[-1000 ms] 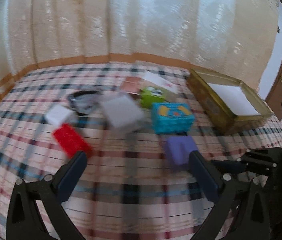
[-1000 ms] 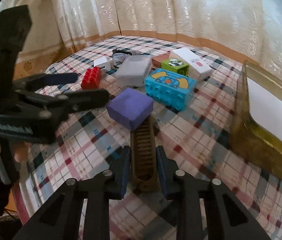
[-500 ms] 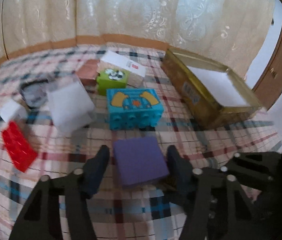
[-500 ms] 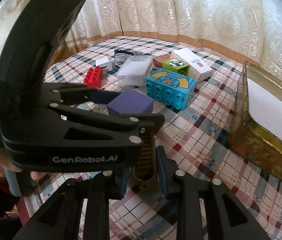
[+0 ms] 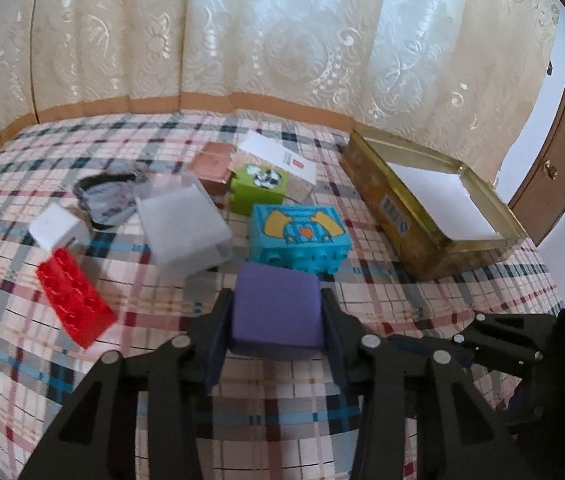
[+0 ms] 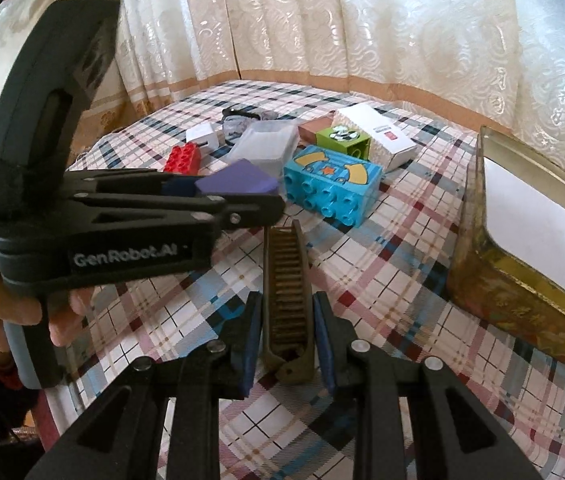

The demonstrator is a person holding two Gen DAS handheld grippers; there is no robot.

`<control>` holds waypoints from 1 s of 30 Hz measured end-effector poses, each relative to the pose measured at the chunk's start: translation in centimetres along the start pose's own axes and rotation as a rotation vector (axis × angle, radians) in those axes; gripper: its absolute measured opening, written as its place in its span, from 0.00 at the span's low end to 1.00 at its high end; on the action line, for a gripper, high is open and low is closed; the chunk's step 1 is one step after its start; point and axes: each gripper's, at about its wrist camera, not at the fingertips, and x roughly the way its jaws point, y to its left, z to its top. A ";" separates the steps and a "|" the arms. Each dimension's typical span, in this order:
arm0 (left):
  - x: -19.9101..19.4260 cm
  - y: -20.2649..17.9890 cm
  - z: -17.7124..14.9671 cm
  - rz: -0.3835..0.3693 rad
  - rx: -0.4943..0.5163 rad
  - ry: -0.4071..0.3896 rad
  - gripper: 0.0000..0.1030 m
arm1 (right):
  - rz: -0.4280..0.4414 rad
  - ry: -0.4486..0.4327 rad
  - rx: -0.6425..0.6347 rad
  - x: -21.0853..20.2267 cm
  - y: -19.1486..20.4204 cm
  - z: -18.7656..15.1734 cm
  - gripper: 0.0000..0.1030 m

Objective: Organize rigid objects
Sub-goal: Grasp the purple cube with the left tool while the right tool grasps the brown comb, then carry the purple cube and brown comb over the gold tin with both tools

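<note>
The left gripper [image 5: 276, 312], whose jaws have just been closing, is now clamping the purple block [image 5: 276, 314] at six o'clock of the blue brick [image 5: 300, 236], readying it for the gold tin [image 5: 410, 236] at three o'clock, while the right gripper [image 6: 287, 322] is pinching the brown comb [image 6: 287, 288].

Plaid tablecloth [image 5: 362, 420] checked in white, pink, blue and dark red; purple block [image 5: 276, 314] seen against it; behind the block a cyan brick [image 5: 300, 236] printed yellow and orange, then a green cube [image 5: 257, 188]; red studded brick [image 5: 74, 296] left of the block; gold tin [image 5: 406, 216] lined white; olive-brown comb [image 6: 287, 300]; cream lace curtain [image 5: 282, 32] edged tan
</note>
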 end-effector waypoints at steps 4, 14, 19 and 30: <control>-0.8 0.4 0.1 0.020 -0.008 -0.020 0.40 | -0.022 -0.026 0.006 -0.5 -0.2 0.1 0.27; -1.4 -0.7 0.2 0.076 0.026 -0.046 0.40 | -0.045 -0.107 0.018 -1.9 -0.5 0.4 0.27; -1.6 -1.0 0.6 0.084 0.022 -0.057 0.40 | -0.060 -0.153 0.027 -2.8 -0.9 0.5 0.27; -0.8 -3.4 3.4 0.037 0.032 -0.101 0.40 | -0.153 -0.238 0.102 -5.2 -3.9 0.9 0.27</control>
